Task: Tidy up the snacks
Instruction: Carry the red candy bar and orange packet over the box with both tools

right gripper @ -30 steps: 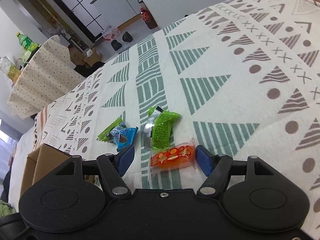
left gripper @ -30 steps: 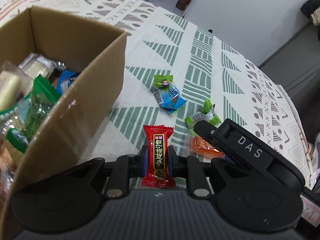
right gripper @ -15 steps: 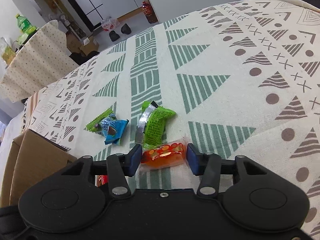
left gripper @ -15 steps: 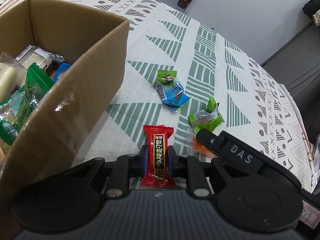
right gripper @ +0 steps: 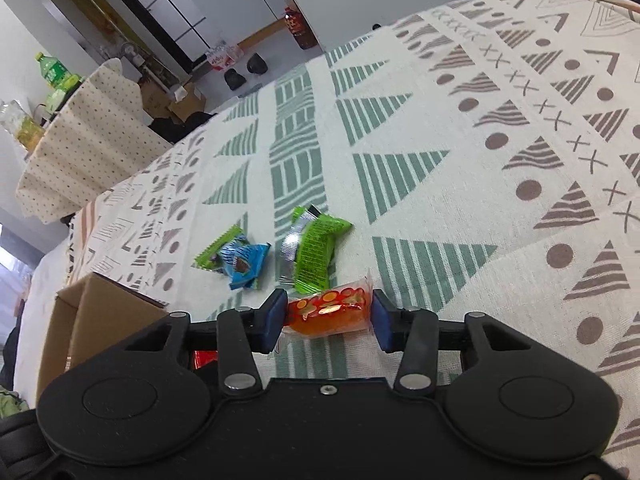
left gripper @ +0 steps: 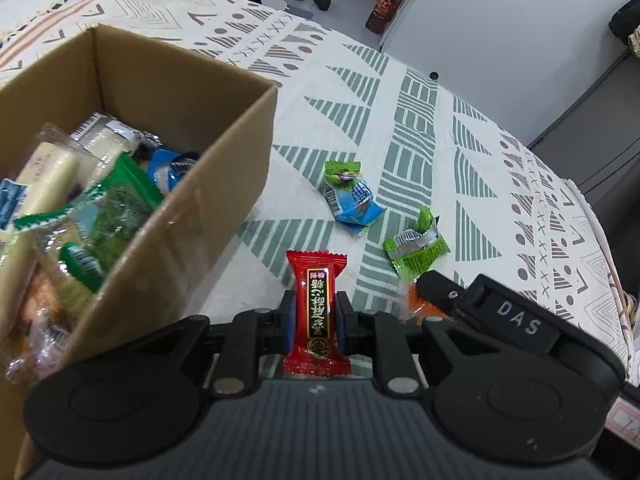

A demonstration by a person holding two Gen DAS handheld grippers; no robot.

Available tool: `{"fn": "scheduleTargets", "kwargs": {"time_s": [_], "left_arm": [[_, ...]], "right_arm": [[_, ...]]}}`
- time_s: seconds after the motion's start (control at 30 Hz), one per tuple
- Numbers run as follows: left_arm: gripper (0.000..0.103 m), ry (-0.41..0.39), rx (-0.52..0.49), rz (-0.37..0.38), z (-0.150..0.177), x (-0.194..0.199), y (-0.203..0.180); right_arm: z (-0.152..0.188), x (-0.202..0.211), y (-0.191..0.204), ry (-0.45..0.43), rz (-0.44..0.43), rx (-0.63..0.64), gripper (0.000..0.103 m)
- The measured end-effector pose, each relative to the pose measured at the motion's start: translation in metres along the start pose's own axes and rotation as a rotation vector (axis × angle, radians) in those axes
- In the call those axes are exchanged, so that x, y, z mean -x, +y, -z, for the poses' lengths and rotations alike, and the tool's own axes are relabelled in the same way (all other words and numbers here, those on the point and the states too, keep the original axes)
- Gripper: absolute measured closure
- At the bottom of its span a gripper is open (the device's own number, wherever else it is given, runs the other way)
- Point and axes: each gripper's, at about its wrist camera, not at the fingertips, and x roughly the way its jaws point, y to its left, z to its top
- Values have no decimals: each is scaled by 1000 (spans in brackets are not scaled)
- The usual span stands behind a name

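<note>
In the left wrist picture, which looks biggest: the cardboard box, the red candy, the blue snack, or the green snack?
1. Brown cardboard box, by far.
2. Red candy wrapper, though it is nearest the camera.
3. Blue-and-green snack packet and bright green packet look alike.

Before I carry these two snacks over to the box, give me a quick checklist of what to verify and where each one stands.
1. Left gripper clamped on the red candy: ok, pads on both sides.
2. Right gripper on the orange jelly pack: ok, pads touch both ends.
3. Jelly pack lifted off the tablecloth: cannot tell.
4. Cardboard box open on top: ok.
5. Room in the box: ok, but nearly full of snacks.
6. Loose snacks left: not ok; the blue-green packet and lime-green packet remain on the cloth.
</note>
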Motion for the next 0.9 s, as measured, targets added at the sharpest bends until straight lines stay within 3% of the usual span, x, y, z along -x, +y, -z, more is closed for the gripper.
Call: {"fn": "scheduleTargets", "kwargs": {"time_s": [0.9], "left_arm": [[85, -203, -36, -18, -24, 91, -1]], "right_arm": [[-8, 63, 35, -128, -191, 40, 59]]}}
